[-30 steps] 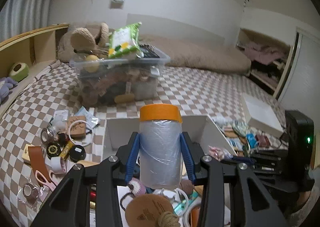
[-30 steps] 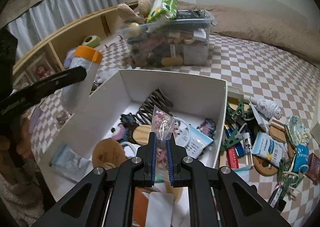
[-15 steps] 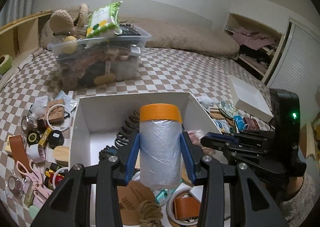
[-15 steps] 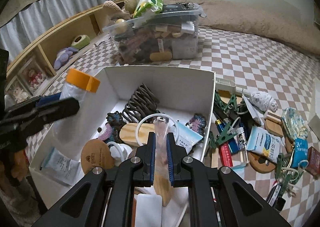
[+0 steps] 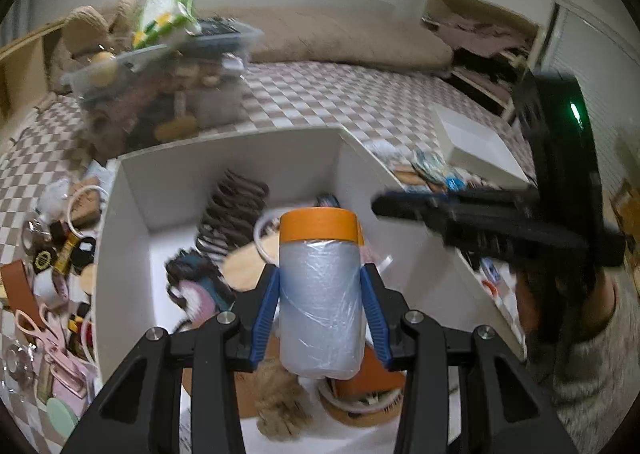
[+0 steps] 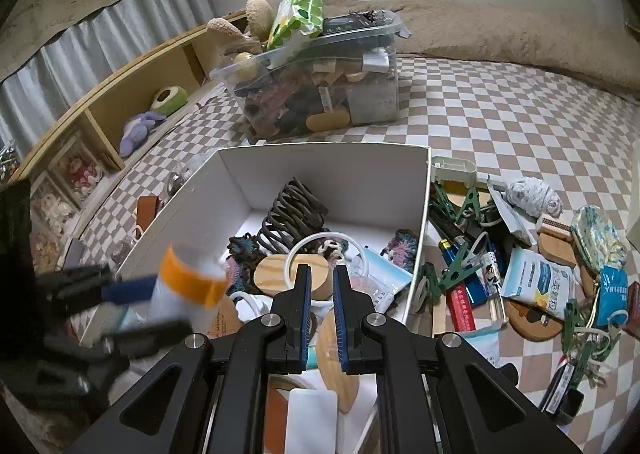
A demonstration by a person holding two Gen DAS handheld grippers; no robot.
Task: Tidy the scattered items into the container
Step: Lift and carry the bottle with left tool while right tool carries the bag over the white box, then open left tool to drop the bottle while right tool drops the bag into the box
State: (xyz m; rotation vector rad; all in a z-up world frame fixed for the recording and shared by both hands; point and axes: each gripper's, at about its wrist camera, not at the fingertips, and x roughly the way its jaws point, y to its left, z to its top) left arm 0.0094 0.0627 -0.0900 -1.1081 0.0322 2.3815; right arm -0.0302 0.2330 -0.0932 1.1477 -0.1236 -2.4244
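Note:
My left gripper is shut on a plastic-film roll with an orange tape band and holds it tilted over the white box. The roll also shows in the right wrist view, above the box's left part. My right gripper is open a little and empty over the box; a small clear bag of pink bits lies in the box just right of its fingers. It appears blurred in the left wrist view. The box holds a dark hair claw, wooden discs and crochet pieces.
Scattered items lie on the checkered cover right of the box and left of it. A full clear plastic bin stands behind the box. A white lid lies at the right. Wooden shelves line the left.
My right gripper let go of the small bag, which now lies in the box, and its jaws opened a little. My left gripper moved the roll further over the box.

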